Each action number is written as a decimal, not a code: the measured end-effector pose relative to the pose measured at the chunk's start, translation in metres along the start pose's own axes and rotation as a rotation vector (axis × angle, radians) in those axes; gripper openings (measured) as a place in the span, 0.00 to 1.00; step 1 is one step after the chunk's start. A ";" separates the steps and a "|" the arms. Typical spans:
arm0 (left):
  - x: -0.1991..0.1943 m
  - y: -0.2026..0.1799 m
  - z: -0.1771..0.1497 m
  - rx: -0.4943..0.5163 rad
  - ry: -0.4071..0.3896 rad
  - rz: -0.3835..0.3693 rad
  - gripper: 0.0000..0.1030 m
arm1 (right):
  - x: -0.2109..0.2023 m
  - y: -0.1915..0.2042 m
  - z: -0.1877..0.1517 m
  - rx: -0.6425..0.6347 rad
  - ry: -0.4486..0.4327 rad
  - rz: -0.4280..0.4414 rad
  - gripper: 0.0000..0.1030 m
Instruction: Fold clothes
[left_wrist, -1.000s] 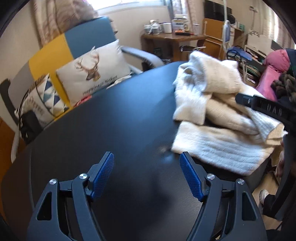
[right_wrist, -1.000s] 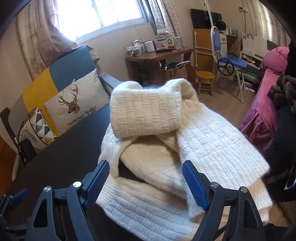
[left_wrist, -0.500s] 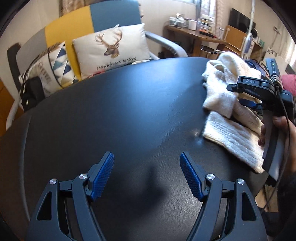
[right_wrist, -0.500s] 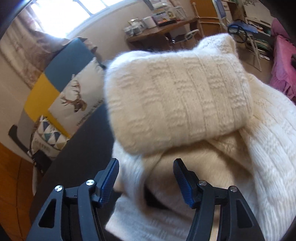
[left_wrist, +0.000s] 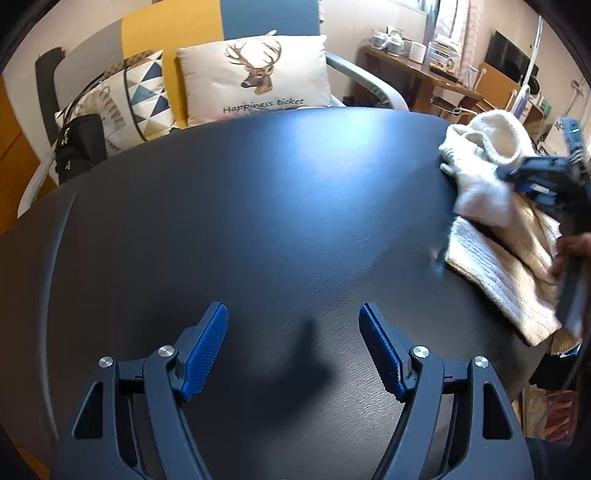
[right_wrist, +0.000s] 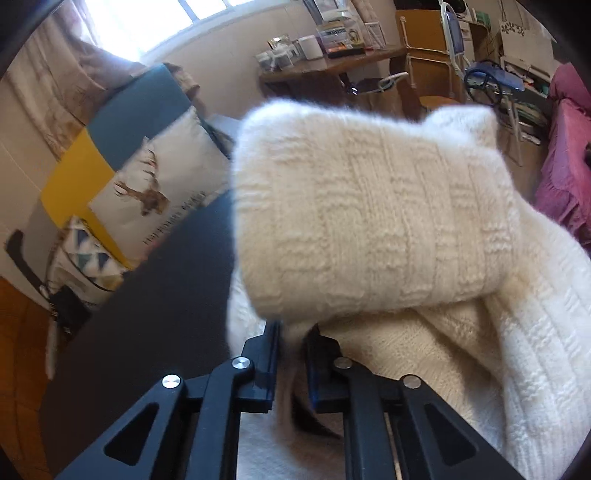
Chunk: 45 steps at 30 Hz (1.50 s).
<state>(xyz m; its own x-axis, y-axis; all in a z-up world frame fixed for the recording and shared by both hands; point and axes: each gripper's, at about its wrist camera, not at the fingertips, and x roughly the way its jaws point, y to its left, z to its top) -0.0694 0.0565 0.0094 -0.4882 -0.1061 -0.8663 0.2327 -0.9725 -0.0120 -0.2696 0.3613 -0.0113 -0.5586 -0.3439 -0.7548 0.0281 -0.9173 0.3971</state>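
Note:
A cream knit sweater (left_wrist: 491, 236) lies bunched at the right edge of the black table (left_wrist: 258, 206). My left gripper (left_wrist: 293, 350) is open and empty above the table's near middle, well left of the sweater. My right gripper (right_wrist: 293, 343) is shut on a fold of the sweater (right_wrist: 369, 229); its rolled upper part rises just past the fingertips. In the left wrist view the right gripper (left_wrist: 535, 181) shows blurred on top of the sweater.
A sofa with a deer cushion (left_wrist: 258, 74) and a triangle-pattern cushion (left_wrist: 125, 99) stands behind the table. A black bag (left_wrist: 77, 144) sits at its left. A wooden desk (right_wrist: 332, 66) with jars, a chair and pink bedding (right_wrist: 565, 177) are at the right.
My right gripper has moved into the sweater and closed on a fold of it. My left gripper has drawn back to the left, so the sweater sits farther right in its view.

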 end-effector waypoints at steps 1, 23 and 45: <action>0.000 0.003 -0.001 -0.006 0.004 -0.004 0.74 | -0.009 0.002 0.004 -0.004 -0.010 0.020 0.09; -0.009 0.081 -0.050 -0.158 0.001 -0.001 0.74 | -0.053 0.013 0.020 -0.036 0.151 0.165 0.50; 0.003 0.075 -0.058 -0.139 0.047 0.012 0.74 | -0.101 -0.004 0.038 0.059 -0.201 0.253 0.04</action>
<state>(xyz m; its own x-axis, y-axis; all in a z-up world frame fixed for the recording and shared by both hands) -0.0042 -0.0045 -0.0228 -0.4457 -0.1042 -0.8891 0.3539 -0.9328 -0.0681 -0.2447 0.4077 0.0830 -0.6926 -0.5075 -0.5125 0.1417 -0.7925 0.5932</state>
